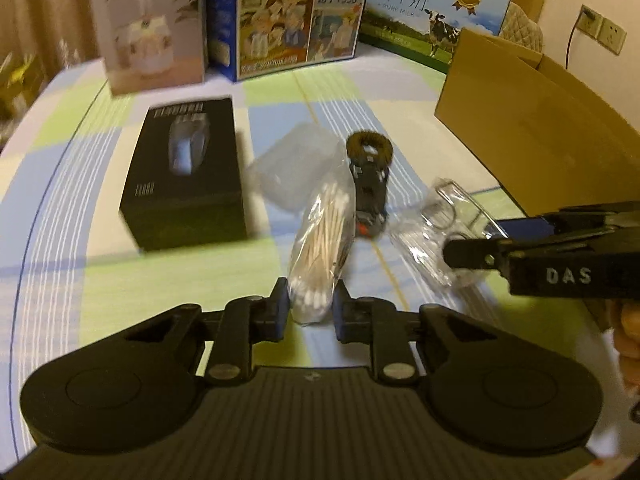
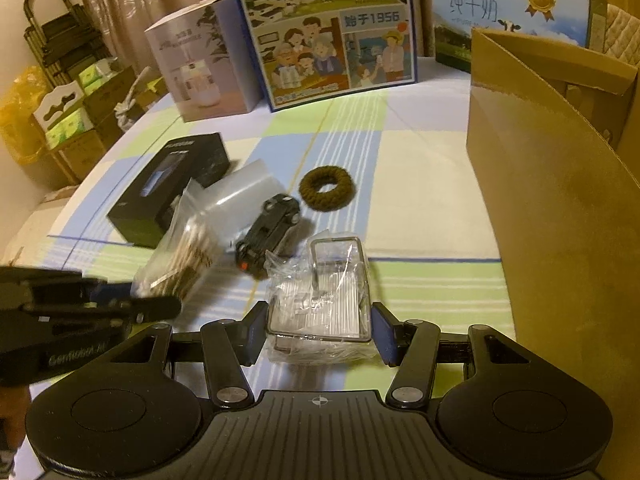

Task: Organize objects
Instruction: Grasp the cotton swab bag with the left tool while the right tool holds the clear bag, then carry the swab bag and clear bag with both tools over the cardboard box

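A bag of cotton swabs (image 1: 316, 236) lies lengthwise in front of my left gripper (image 1: 311, 312), whose pads are shut on its near end. In the right wrist view the same bag (image 2: 180, 256) sits at the tips of the blurred left gripper (image 2: 148, 298). A clear phone case in crinkled wrap (image 2: 320, 300) fills the gap of my right gripper (image 2: 320, 334), with both pads pressed on its sides. The left wrist view shows the right gripper (image 1: 476, 240) coming in from the right onto that clear case (image 1: 436, 236).
On the checked tablecloth (image 1: 280, 92) lie a black toy car (image 2: 268, 236), a brown ring-shaped hair tie (image 2: 326, 188), a translucent plastic box (image 2: 244, 192) and a black product box (image 2: 168, 188). An open cardboard box (image 2: 560, 220) stands at the right. Milk cartons (image 2: 336, 32) line the back.
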`<state>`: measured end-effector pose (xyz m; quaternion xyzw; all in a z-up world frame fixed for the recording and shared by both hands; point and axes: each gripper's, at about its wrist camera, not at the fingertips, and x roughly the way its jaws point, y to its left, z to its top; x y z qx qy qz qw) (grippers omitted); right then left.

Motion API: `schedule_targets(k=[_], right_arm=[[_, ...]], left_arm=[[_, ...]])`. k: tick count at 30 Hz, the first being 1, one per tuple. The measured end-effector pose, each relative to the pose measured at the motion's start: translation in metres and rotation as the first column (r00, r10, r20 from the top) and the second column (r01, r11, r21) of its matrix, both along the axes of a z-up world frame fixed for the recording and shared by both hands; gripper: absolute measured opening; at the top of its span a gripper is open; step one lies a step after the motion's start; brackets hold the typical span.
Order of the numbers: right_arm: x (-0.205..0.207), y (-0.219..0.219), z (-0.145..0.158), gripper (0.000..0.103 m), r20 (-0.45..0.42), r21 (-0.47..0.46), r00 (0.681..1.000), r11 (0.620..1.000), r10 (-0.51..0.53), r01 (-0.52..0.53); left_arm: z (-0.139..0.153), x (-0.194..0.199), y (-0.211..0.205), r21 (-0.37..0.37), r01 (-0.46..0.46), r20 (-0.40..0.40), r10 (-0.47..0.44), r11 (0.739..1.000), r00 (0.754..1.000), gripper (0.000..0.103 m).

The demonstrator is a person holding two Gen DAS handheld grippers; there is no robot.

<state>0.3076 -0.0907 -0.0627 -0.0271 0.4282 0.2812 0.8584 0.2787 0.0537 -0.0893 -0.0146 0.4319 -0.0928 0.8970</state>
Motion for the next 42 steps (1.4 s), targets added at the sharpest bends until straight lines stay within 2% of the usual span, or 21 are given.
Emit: schedule_targets(k=[8,11,13,15,17,20,25,32,34,36,42], right_arm=[[-0.037,-0.001,0.012,0.051,-0.016,0.019,0.999,0.999,0.048,-0.048],[-0.053,-0.005,0.016,0.051,-0.024,0.016,0.999,0.999,0.041,-0.041],[-0.064,-0.006,0.017,0.051,-0.026,0.009,0.999,0.999,0.044,-0.044],[-0.073,-0.005,0.019,0.051,-0.016,0.006,0.998,0.999,0.054,-0.054],[-0.078,-0.003,0.018,0.051,-0.012,-0.002,0.998,0.998,0.060,-0.060],[-0.080,0.001,0.014,0.051,-0.022,-0.005,0.998,0.998,0.060,-0.060],[-0.075,0.005,0.014,0.051,-0.017,-0.003,0.999,0.999,0.042,-0.042],[-0.066,0.008,0.011,0.051,-0.035,0.013,0.999,1.000,0.026,-0.026],[-0.064,0.007,0.012,0.051,-0.035,0.017,0.999,1.000,0.018,-0.017],[-0.062,0.007,0.012,0.051,-0.036,0.019,0.999,1.000,0.010,-0.009],[-0.063,0.008,0.017,0.051,-0.024,0.036,1.000,0.999,0.018,-0.017]], left_arm=[[0.006,-0.063,-0.004,-0.014,-0.023,-0.027,0.023,1.000,0.999,0.017],[0.008,-0.083,-0.006,0.012,-0.010,-0.007,0.010,1.000,1.000,0.019],[0.009,-0.091,-0.009,0.046,0.005,0.010,-0.006,0.999,1.000,0.032],[0.011,-0.094,-0.008,0.067,0.013,0.027,-0.015,0.998,1.000,0.041],[0.014,-0.095,-0.006,0.081,0.006,0.050,-0.010,0.997,0.999,0.041],[0.017,-0.092,-0.003,0.059,0.012,0.071,-0.016,0.998,0.997,0.045],[0.013,-0.077,-0.008,0.049,0.063,0.081,-0.067,0.997,0.994,0.045],[-0.001,-0.053,-0.008,0.047,0.074,0.017,-0.075,0.996,0.997,0.038],[-0.004,-0.050,-0.007,0.051,0.067,-0.003,-0.067,0.996,0.998,0.027],[-0.006,-0.048,-0.007,0.047,0.063,-0.024,-0.062,0.997,0.998,0.021],[-0.002,-0.049,-0.002,-0.004,0.018,-0.045,-0.018,1.000,0.999,0.016]])
